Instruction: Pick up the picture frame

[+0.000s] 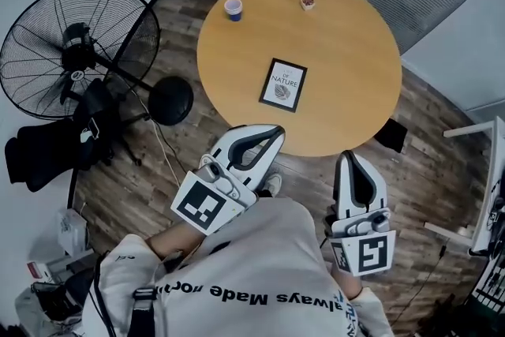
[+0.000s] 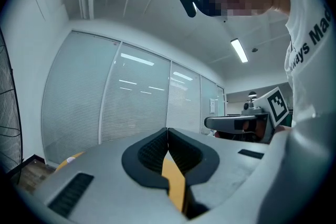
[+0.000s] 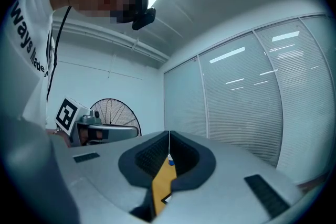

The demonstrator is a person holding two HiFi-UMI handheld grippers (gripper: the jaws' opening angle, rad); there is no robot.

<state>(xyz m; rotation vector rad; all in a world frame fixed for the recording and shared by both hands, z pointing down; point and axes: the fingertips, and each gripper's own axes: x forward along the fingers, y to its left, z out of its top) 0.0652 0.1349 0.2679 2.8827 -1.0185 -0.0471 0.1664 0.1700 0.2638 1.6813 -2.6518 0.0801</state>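
The picture frame, black-edged with a white leaf print, lies flat near the middle of the round wooden table. My left gripper is shut and empty, its tips level with the table's near edge, a short way from the frame. My right gripper is also shut and empty, just off the table's near right rim. In the left gripper view the left gripper has its jaws meeting, with only a strip of tabletop below. In the right gripper view the right gripper is likewise shut.
A white-and-blue paper cup and a small brown object stand at the table's far side. A large black floor fan with a round base stands left of the table. White furniture legs are at right.
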